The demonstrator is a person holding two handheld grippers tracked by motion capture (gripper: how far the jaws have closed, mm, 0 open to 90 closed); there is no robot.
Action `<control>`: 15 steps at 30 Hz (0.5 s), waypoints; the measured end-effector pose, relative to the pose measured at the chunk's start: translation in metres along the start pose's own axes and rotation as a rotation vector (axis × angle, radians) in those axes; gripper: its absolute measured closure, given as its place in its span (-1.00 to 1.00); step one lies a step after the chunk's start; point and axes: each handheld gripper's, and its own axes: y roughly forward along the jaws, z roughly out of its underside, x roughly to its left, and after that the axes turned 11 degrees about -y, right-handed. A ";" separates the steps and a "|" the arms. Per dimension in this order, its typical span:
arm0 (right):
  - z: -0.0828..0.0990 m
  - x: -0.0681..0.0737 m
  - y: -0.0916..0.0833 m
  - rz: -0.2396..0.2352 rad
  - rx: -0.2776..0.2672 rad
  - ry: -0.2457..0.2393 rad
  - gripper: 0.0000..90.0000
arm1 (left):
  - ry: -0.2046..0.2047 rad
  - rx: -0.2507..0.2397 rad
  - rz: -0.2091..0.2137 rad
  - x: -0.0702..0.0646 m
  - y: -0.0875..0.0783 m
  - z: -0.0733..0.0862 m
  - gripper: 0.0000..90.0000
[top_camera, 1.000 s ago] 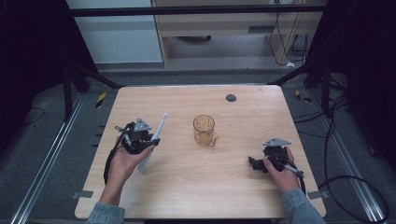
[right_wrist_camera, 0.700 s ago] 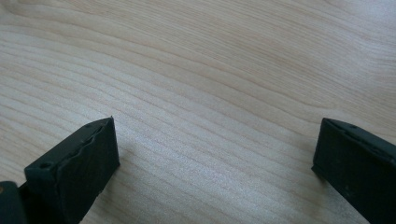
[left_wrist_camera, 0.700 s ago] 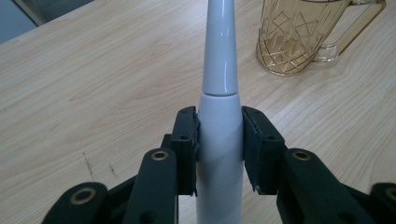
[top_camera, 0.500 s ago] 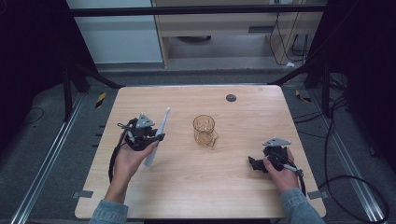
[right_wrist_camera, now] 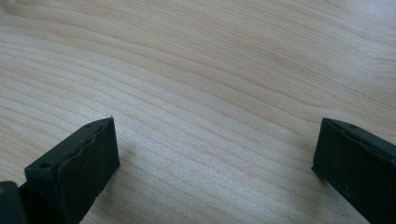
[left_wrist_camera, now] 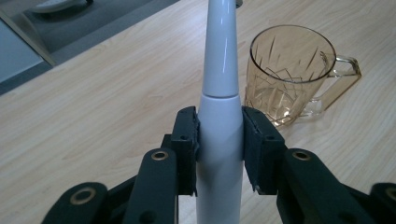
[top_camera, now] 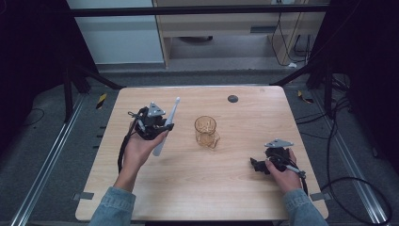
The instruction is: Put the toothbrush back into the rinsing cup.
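Observation:
My left gripper (top_camera: pixel 162 128) is shut on a white electric toothbrush (top_camera: pixel 168 123), lifted off the table on its left side. In the left gripper view the two black pads (left_wrist_camera: pixel 186 140) press the thick handle of the toothbrush (left_wrist_camera: pixel 219 93), whose slim neck points away. An amber glass mug (top_camera: pixel 206 131) stands mid-table to the right of the brush; the mug (left_wrist_camera: pixel 289 74) has a handle on its right. My right gripper (top_camera: pixel 254 165) rests low at the table's right front, jaws wide apart over bare wood, a fingertip (right_wrist_camera: pixel 79 163) at each side.
The wooden table (top_camera: pixel 244 197) has a small dark round disc (top_camera: pixel 232 99) near its far edge. Metal rails and cables run along the floor on both sides. A cabinet stands beyond the far edge.
My left gripper has risen and moved toward the mug with the toothbrush, which now tilts more upright. The right gripper has kept still.

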 end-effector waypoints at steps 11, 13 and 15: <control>0.000 0.000 0.000 0.000 0.000 -0.002 -0.99 | 0.037 0.018 0.004 -0.005 0.005 -0.020 0.50; 0.000 0.000 0.000 0.000 0.000 -0.002 -0.99 | 0.035 0.015 0.006 -0.005 0.005 -0.024 0.50; 0.000 0.000 0.000 0.000 0.000 -0.002 -0.99 | 0.033 0.009 0.009 -0.006 0.005 -0.028 0.50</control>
